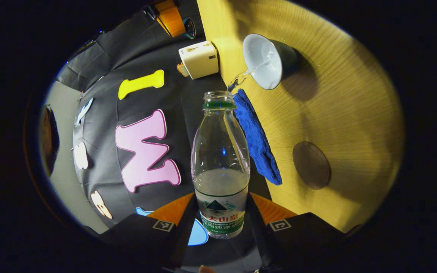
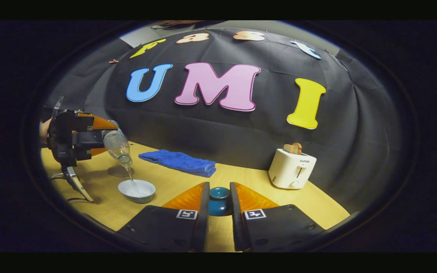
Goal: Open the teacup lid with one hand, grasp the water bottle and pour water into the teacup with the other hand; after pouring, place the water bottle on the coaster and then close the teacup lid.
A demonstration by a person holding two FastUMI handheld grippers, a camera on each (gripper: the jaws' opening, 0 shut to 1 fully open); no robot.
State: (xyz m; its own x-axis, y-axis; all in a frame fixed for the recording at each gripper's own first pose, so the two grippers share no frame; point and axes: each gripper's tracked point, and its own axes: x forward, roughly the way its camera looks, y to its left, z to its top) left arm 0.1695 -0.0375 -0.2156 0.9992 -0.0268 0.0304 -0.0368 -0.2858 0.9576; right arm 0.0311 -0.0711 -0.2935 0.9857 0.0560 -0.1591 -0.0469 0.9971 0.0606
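Presently the left gripper (image 1: 220,212) holds the bottle (image 1: 220,167), both fingers pressed against its labelled lower body; the bottle is uncapped and tipped, and a thin stream of water (image 1: 243,76) runs from its mouth into the cup (image 1: 266,62). Seen from the right gripper view, the bottle (image 2: 118,146) slants down over the cup (image 2: 137,189), which stands open on the table (image 2: 173,185); the left gripper (image 2: 99,142) is at the left of that view. The right gripper (image 2: 218,203) has its jaws narrow on the teal lid (image 2: 219,197), which sits between the fingers; whether the lid is lifted off the table cannot be told. The coaster (image 1: 311,165) lies bare on the table (image 1: 355,113), apart from the cup; a blue cloth (image 1: 256,138) lies along the table's edge near the wall; a white toaster (image 2: 292,168) stands well to the right of the cup.
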